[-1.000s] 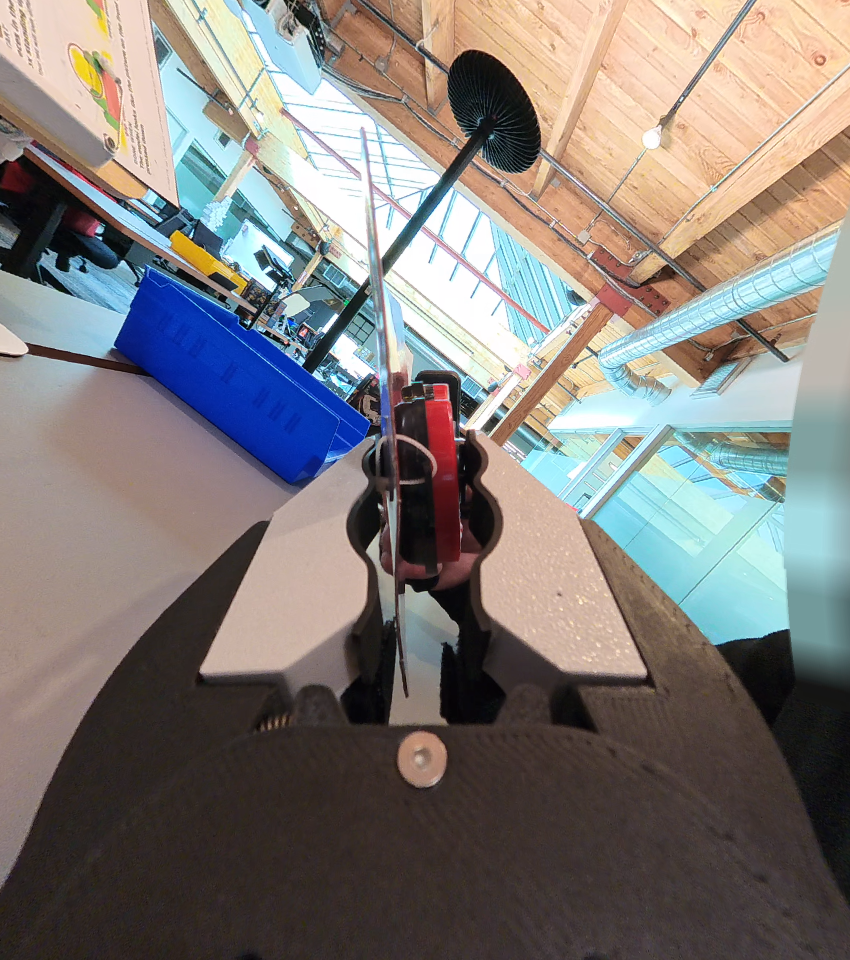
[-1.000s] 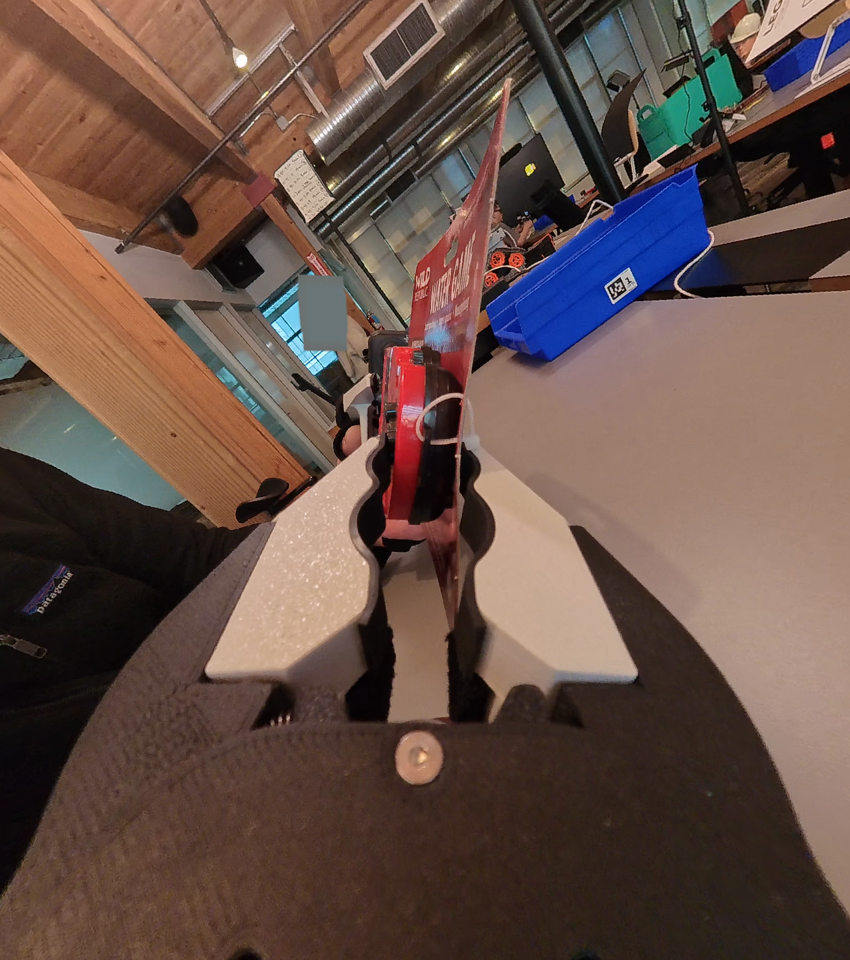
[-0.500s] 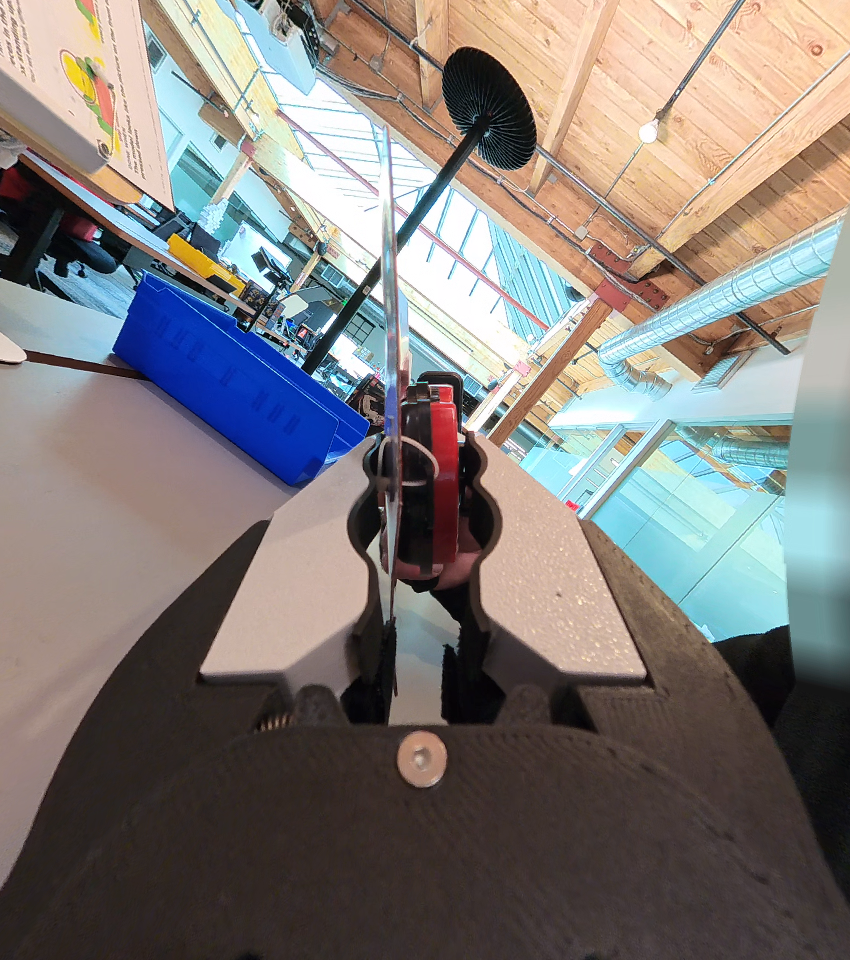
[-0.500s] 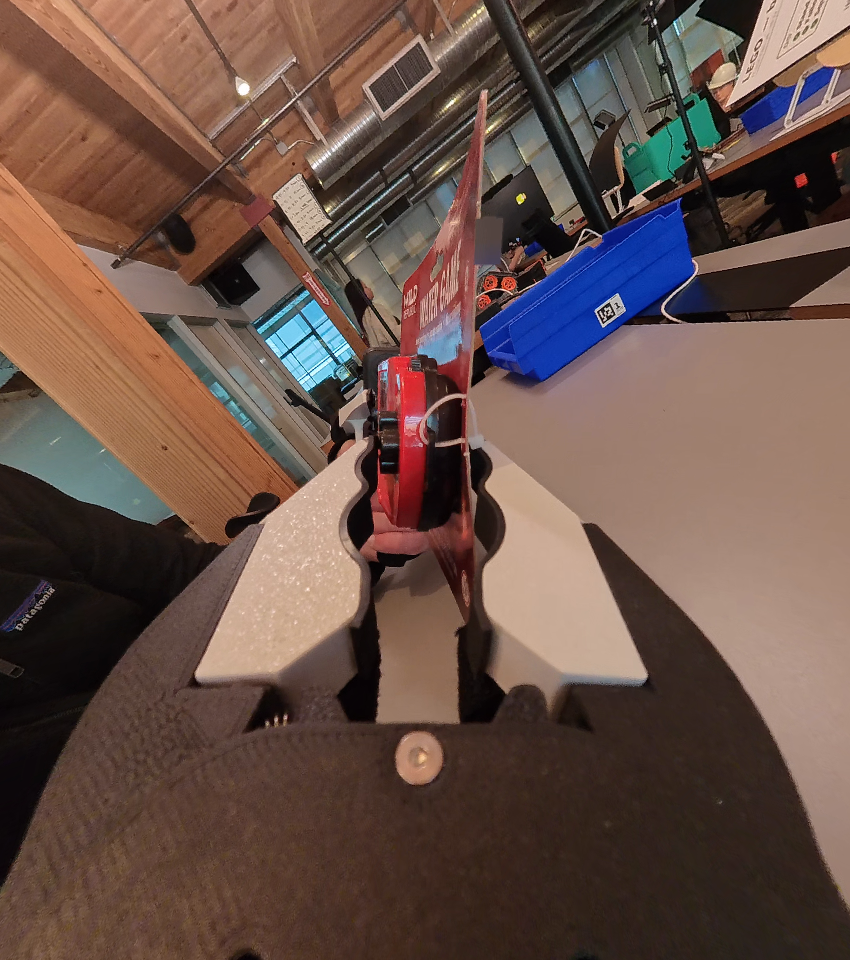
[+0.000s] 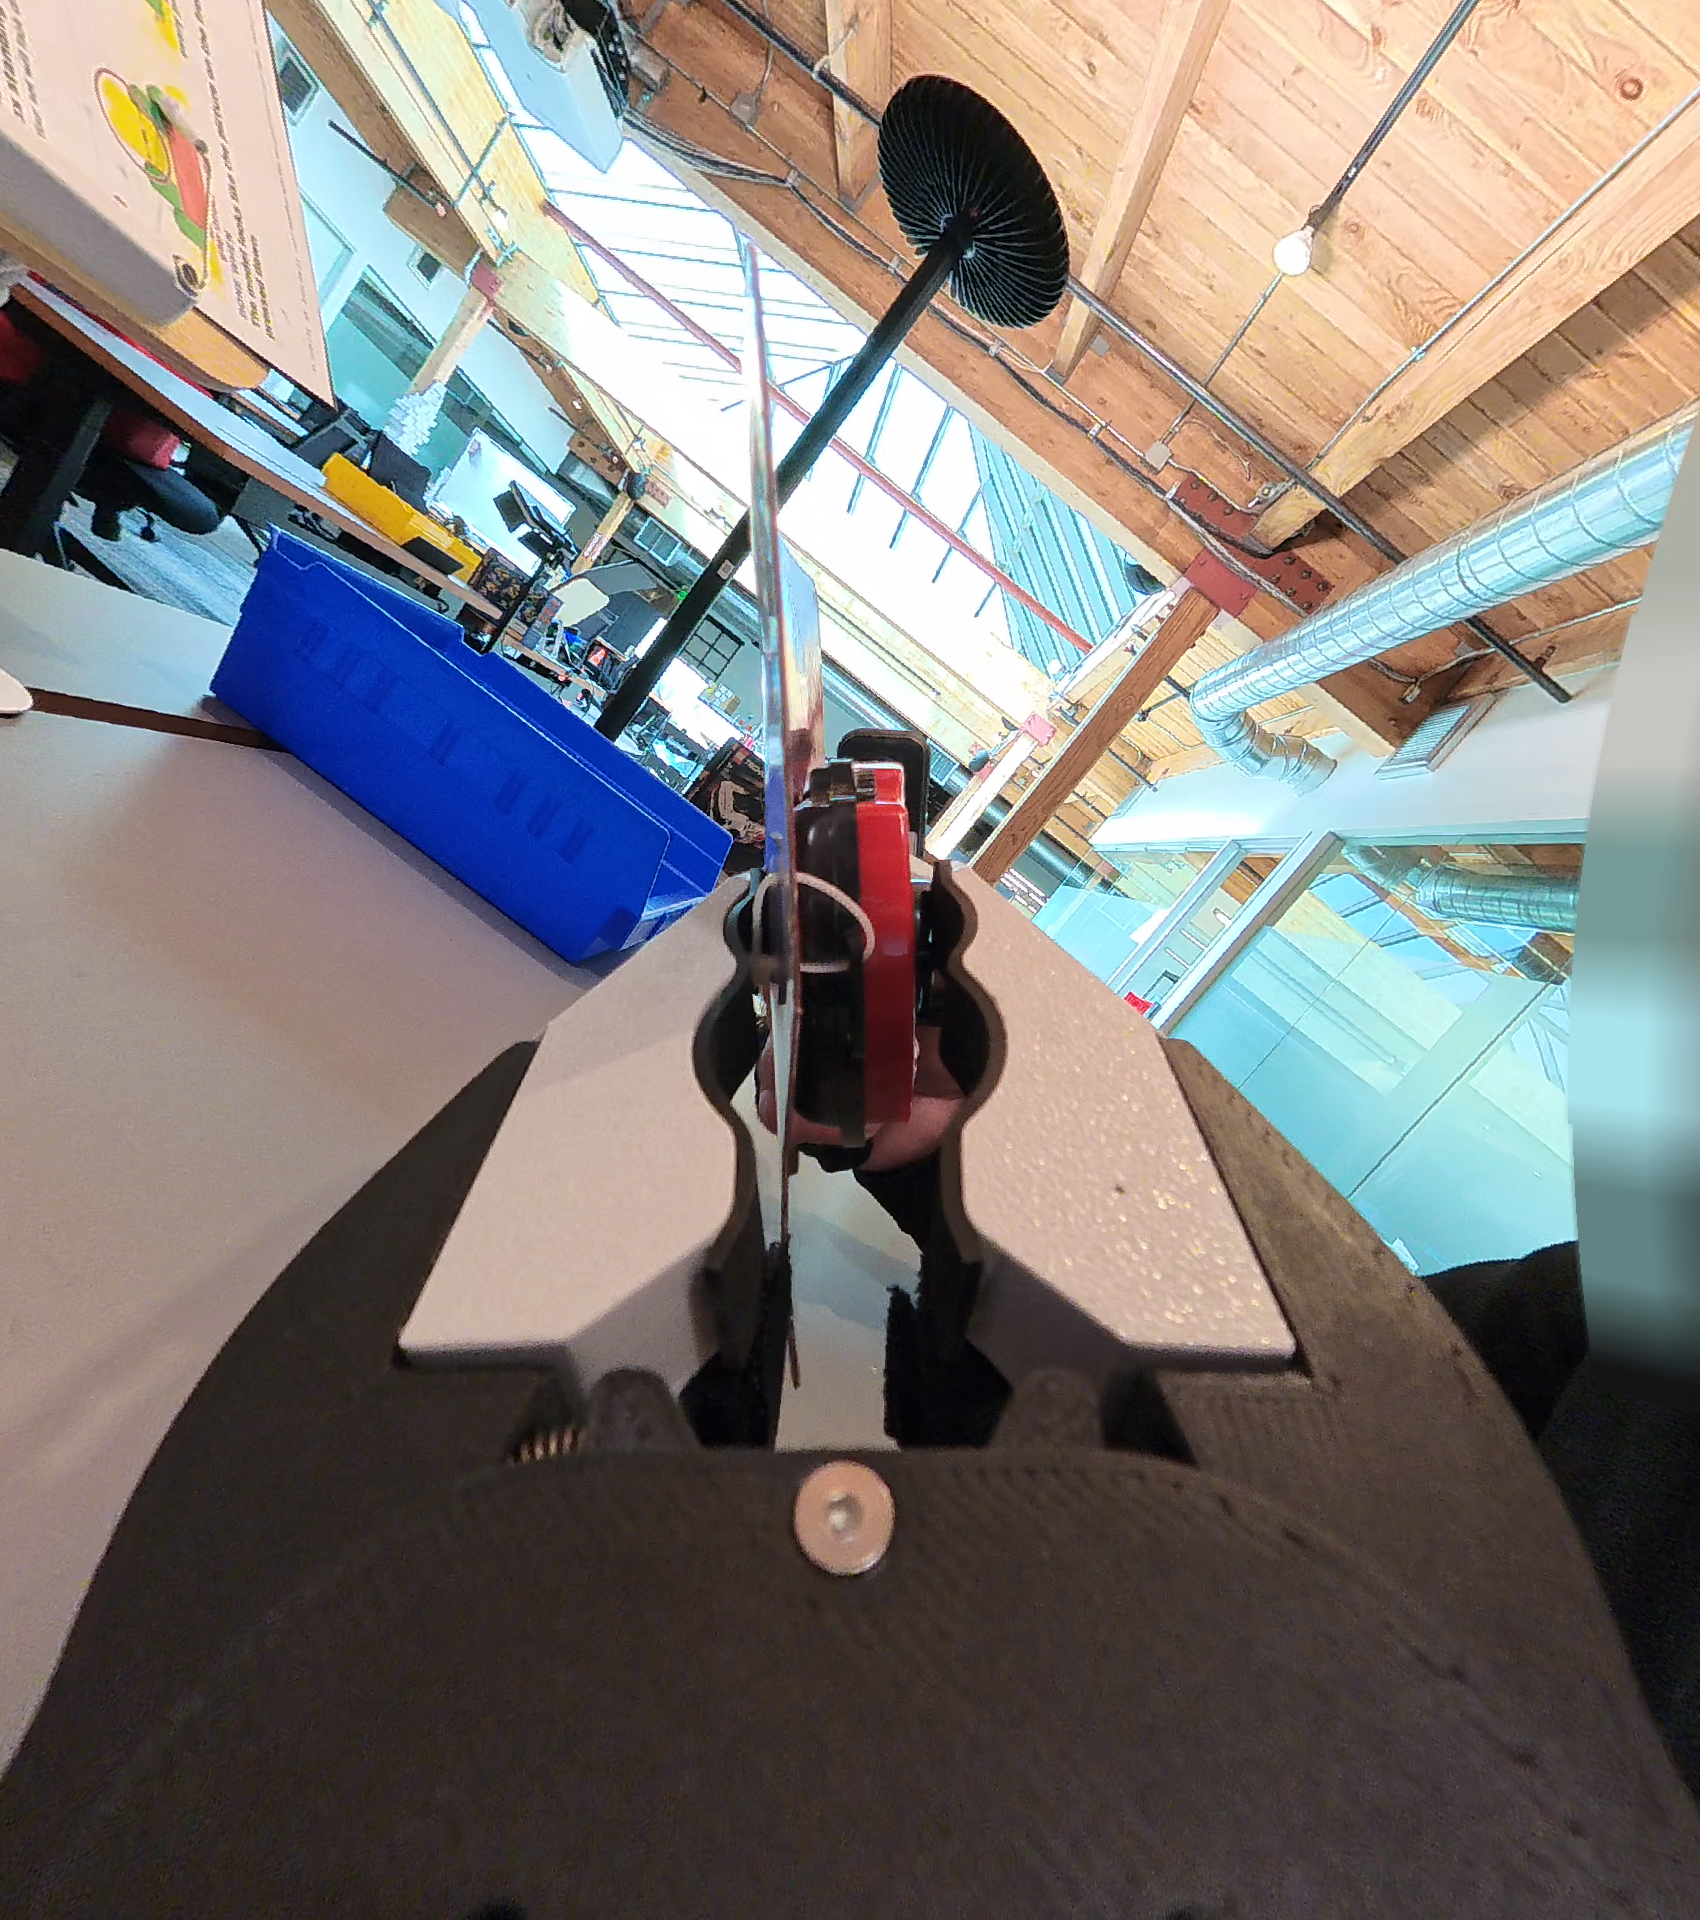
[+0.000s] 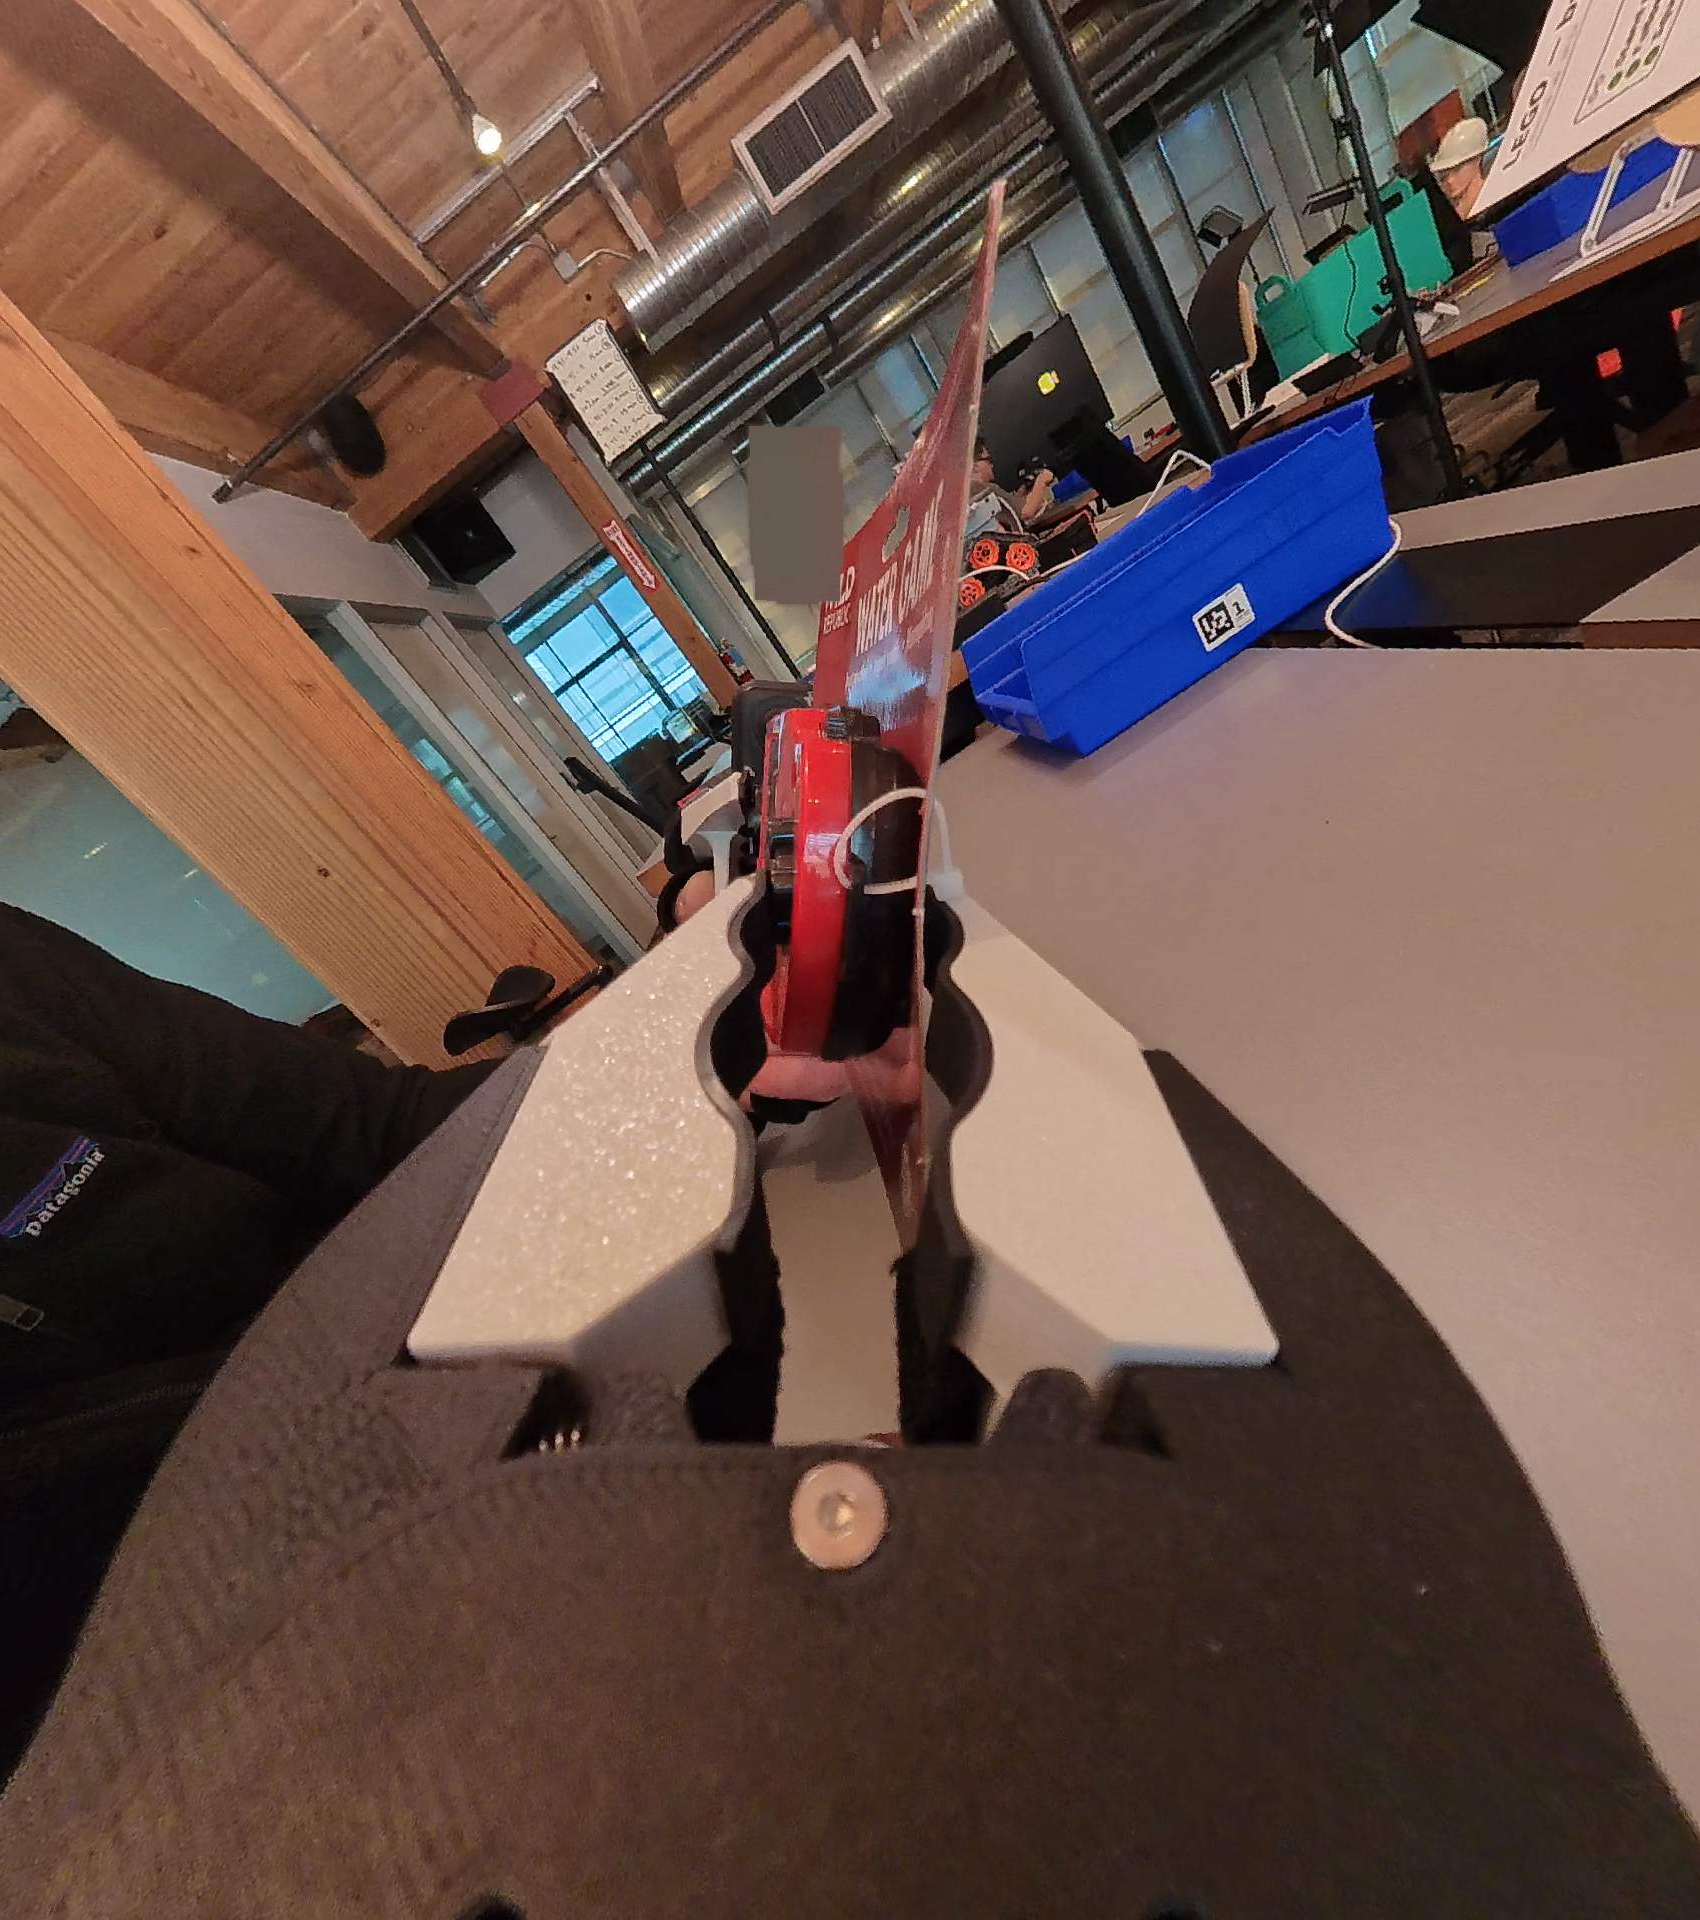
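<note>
A round red-and-black toy (image 5: 867,935) is zip-tied to a flat backing card (image 5: 773,582) and held edge-on above the grey table (image 5: 150,987). My left gripper (image 5: 841,935) is shut on the toy and card from one side. My right gripper (image 6: 841,935) is shut on the same toy (image 6: 810,914) and its red card (image 6: 929,540) from the opposite side. Each view shows a bit of the other gripper and a hand just beyond the toy. The card's faces are mostly hidden.
A blue plastic bin (image 5: 451,748) sits on the table beyond the grippers; it also shows in the right wrist view (image 6: 1189,613) with a white cable (image 6: 1365,592) beside it. A person's black jacket (image 6: 46,1195) is close on the left.
Both grippers have turned slightly with the toy still held. The card leans a little differently, and the blue bin has shifted in both views.
</note>
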### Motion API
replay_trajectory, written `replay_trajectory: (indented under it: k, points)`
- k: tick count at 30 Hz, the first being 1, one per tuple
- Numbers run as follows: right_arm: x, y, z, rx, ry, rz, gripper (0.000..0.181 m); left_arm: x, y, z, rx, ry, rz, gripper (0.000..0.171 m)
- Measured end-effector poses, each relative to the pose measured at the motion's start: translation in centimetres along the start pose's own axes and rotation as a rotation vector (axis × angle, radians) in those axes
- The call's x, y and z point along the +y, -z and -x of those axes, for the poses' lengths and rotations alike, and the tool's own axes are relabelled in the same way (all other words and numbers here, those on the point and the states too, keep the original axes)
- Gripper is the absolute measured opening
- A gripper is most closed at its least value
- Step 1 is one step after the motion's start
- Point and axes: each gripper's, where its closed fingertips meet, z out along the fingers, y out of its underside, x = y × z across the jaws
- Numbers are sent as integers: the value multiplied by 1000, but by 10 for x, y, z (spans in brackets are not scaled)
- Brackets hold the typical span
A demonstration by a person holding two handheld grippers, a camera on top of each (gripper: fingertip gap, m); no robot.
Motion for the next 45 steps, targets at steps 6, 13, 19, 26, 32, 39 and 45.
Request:
replay_trajectory:
  k: [6,13,19,26,32,39,45]
  points:
    - [2,1,-2,11,-17,14,23,1,0,2,-7,4,5,29]
    - [1,1,0,11,-11,12,23,1,-1,1,-4,4,1,29]
    - [-1,2,0,13,-6,5,24,2,-2,1,-4,2,4,30]
    - [-6,4,0,7,-5,-24,26,6,-3,1,-9,-12,23,32]
    - [-5,4,2,-7,-6,-20,28,7,-3,0,-7,-32,34,28]
    - [-2,3,4,-17,-7,-5,29,7,-2,-1,-27,-59,58,25]
    - [-4,4,3,-21,-11,-23,33,8,-3,-3,-2,-37,67,25]
